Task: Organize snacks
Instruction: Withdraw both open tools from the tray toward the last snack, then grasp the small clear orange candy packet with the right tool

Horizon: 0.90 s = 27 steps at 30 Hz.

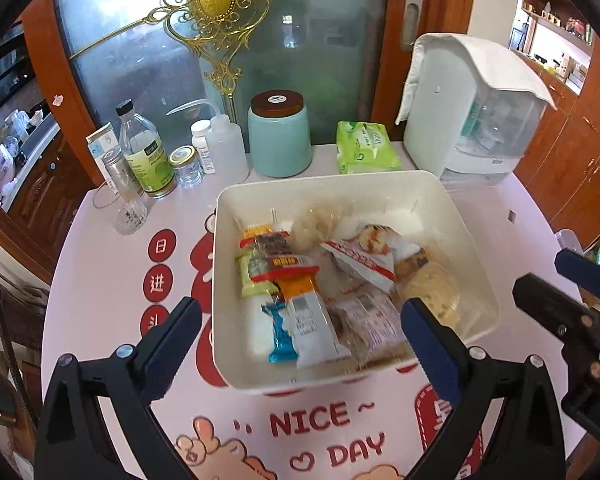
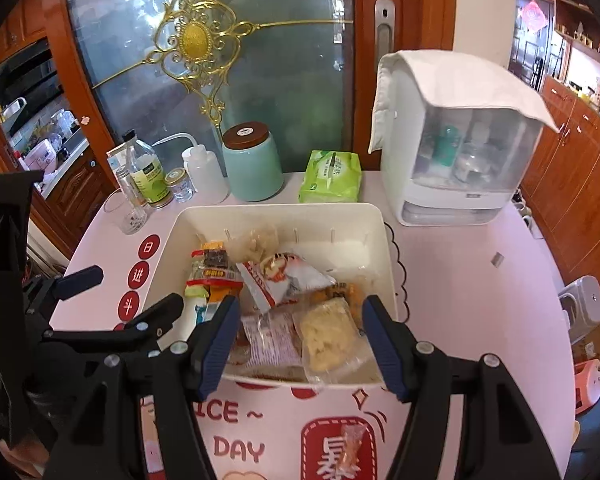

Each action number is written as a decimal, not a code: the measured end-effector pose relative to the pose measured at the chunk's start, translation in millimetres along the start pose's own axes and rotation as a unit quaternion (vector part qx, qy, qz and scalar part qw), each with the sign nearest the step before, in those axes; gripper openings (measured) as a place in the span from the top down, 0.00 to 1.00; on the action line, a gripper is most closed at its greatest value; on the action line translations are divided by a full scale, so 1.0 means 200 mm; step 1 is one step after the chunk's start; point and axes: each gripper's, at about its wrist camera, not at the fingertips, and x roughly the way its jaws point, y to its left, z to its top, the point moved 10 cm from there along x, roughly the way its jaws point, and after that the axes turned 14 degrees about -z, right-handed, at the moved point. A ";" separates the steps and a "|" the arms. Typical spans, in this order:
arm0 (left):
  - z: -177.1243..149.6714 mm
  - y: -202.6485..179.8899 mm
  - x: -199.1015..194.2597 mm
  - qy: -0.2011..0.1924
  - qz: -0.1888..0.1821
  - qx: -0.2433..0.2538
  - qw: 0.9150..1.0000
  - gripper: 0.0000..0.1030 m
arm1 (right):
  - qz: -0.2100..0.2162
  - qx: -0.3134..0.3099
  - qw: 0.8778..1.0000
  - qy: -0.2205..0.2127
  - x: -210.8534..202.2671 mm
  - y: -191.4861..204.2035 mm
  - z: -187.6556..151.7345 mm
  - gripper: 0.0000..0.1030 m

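Observation:
A cream plastic bin [image 1: 452,216] [image 2: 380,240] stands mid-table, holding several wrapped snacks: a red-and-white packet [image 1: 360,260] [image 2: 284,276], an orange-and-white bar [image 1: 308,312], a yellow crumbly cake [image 1: 432,288] [image 2: 328,336]. My left gripper [image 1: 300,320] is open and empty, hovering over the bin's near edge. My right gripper [image 2: 300,332] is open and empty, also over the bin's near side. A small clear-wrapped snack [image 2: 350,448] lies on the tablecloth in front of the bin, below the right gripper. The right gripper also shows in the left wrist view [image 1: 572,292].
Behind the bin stand a teal jar [image 1: 280,136] [image 2: 252,164], a green tissue pack [image 1: 366,146] [image 2: 332,176], a white dispenser under a cloth [image 1: 472,112] [image 2: 456,140], bottles and small jars [image 1: 144,152] [image 2: 148,176]. A glass door is behind the table.

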 end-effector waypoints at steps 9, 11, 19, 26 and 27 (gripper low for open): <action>-0.26 -0.11 -0.15 -0.002 -0.020 -0.010 1.000 0.03 | 0.012 0.008 1.000 0.017 -0.12 -0.14 -0.29 0.38; -0.32 -0.13 -0.15 -0.002 -0.017 -0.008 1.000 0.03 | 0.007 0.010 1.000 0.021 -0.13 -0.18 -0.37 0.38; -0.59 -0.12 -0.07 0.002 0.007 -0.032 0.999 0.03 | 0.013 0.018 0.998 0.062 -0.01 -0.25 -0.70 0.38; -0.81 -0.06 0.11 0.014 0.023 -0.071 0.997 0.03 | 0.005 0.027 0.995 0.100 0.21 -0.25 -0.94 0.38; -0.83 -0.04 0.13 0.016 0.028 -0.074 0.997 0.03 | 0.005 0.028 0.994 0.105 0.24 -0.24 -0.96 0.38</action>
